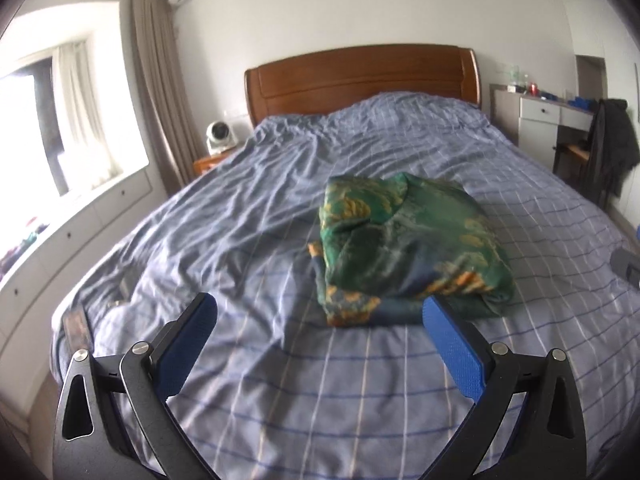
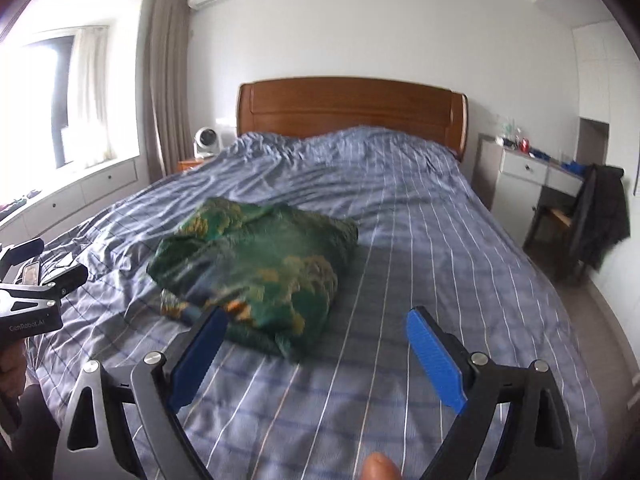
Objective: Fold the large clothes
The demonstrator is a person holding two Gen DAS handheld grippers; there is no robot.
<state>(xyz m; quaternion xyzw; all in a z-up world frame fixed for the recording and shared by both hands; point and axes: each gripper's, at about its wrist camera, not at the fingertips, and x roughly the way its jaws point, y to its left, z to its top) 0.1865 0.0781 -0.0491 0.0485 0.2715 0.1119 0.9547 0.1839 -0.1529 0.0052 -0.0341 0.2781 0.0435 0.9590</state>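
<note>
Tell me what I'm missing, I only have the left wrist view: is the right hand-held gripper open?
Observer: Yes. The right hand-held gripper has its jaws spread wide, holding nothing, above the striped bed cover.
Operator: Is it touching the green garment?
Observer: Its left finger overlaps the near edge of the green garment in the picture; contact cannot be told.
Operator: Does the left hand-held gripper show from that side?
Observer: Yes, the left hand-held gripper sits at the far left edge, apart from the garment.
Operator: Anything of the person?
Observer: A fingertip shows at the bottom edge.
</note>
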